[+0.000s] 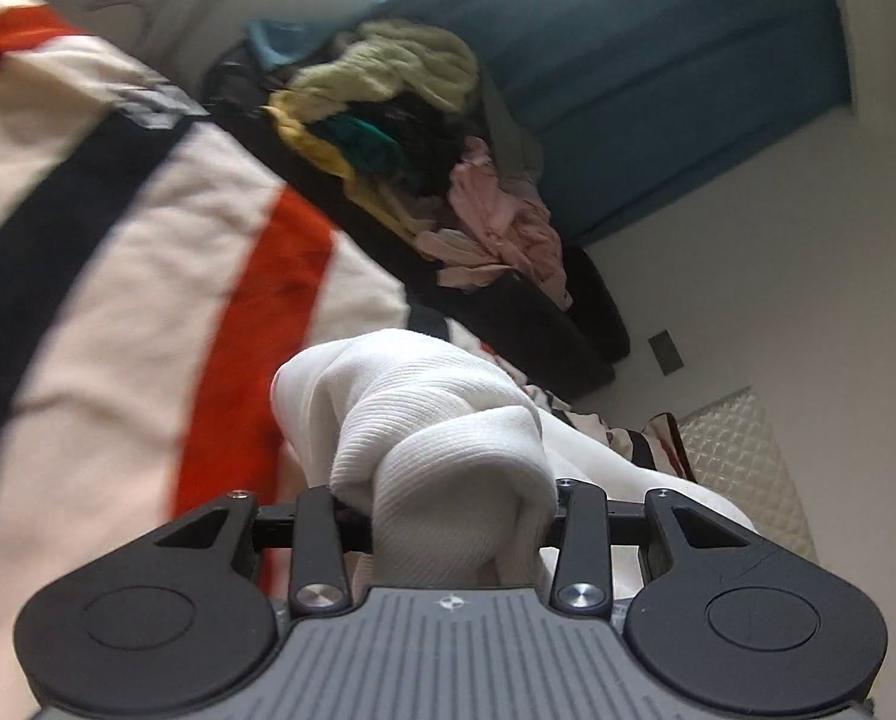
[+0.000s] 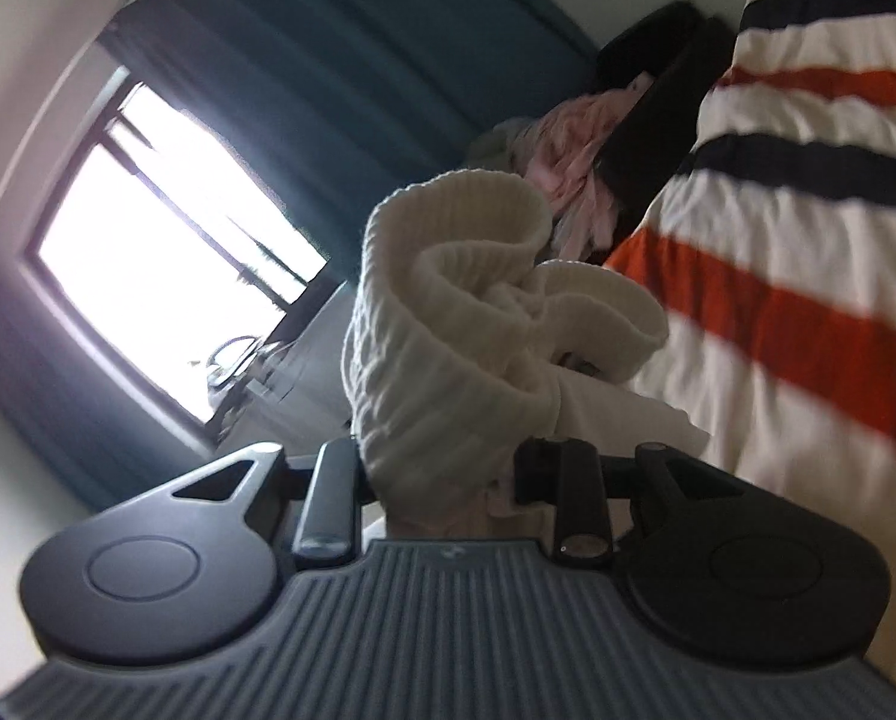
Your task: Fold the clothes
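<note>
A white ribbed knit garment (image 1: pixel 442 438) bunches between the fingers of my left gripper (image 1: pixel 448 516), which is shut on it; the fabric hides the fingertips. In the right wrist view the same white ribbed garment (image 2: pixel 460 324) rises in thick folds out of my right gripper (image 2: pixel 442 480), also shut on it. Both views are tilted, and the garment hangs over a bed cover (image 1: pixel 148 276) striped in white, red and navy, seen as the striped cover (image 2: pixel 808 240) on the right of the right wrist view.
A heap of unfolded clothes (image 1: pixel 412 138), yellow, green, black and pink, lies on a dark chair or sofa (image 1: pixel 538 312) beyond the bed. Teal curtains (image 1: pixel 658 78) hang behind it. A bright window (image 2: pixel 160 258) and a pale wall fill the right wrist view's left side.
</note>
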